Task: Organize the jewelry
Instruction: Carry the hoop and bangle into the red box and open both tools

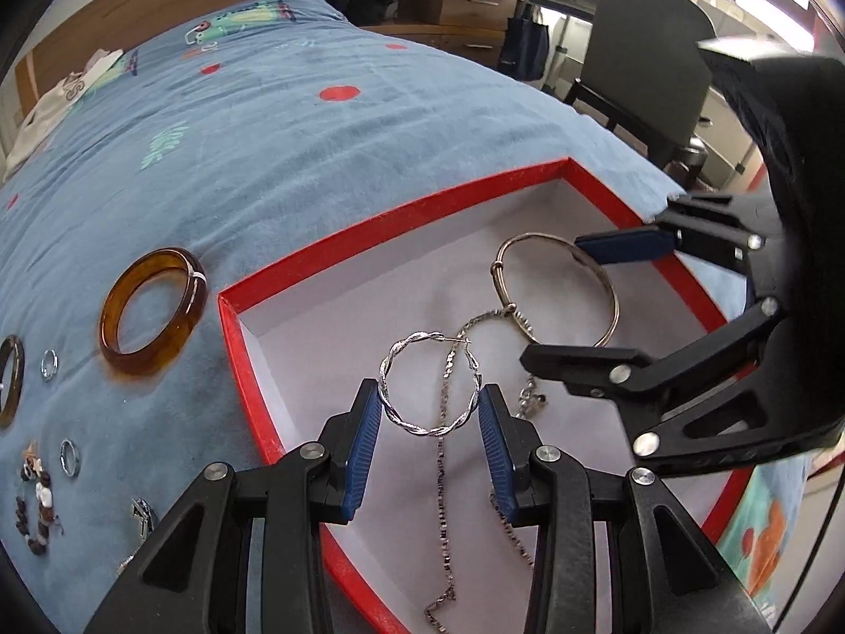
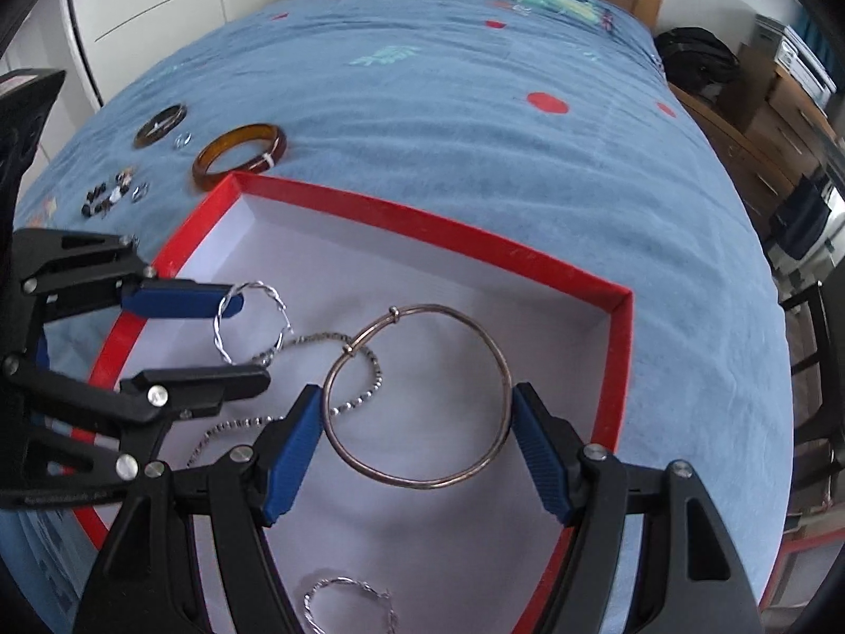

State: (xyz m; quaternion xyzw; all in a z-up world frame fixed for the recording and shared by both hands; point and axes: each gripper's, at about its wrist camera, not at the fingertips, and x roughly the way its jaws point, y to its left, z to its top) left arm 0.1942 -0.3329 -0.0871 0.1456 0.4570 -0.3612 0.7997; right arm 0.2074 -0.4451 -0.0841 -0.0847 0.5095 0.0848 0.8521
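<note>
While both claws hang over the red box (image 1: pixel 248 364), we carry one piece each: the left gripper (image 1: pixel 429 412) is clenched across the twisted hoop (image 1: pixel 430 385), and the right gripper (image 2: pixel 417 438) clamps the thin bangle (image 2: pixel 417 396) by its sides. A chain (image 1: pixel 441 481) already lies on the white floor, running from the hoop's six o'clock under it to twelve. We should lower each piece close to the floor, set the hoop clear of the chain, then part the pads slowly so nothing springs or tangles. The amber bangle (image 1: pixel 153 311) waits on the bedspread (image 1: pixel 317 158) at the box's ten o'clock.
</note>
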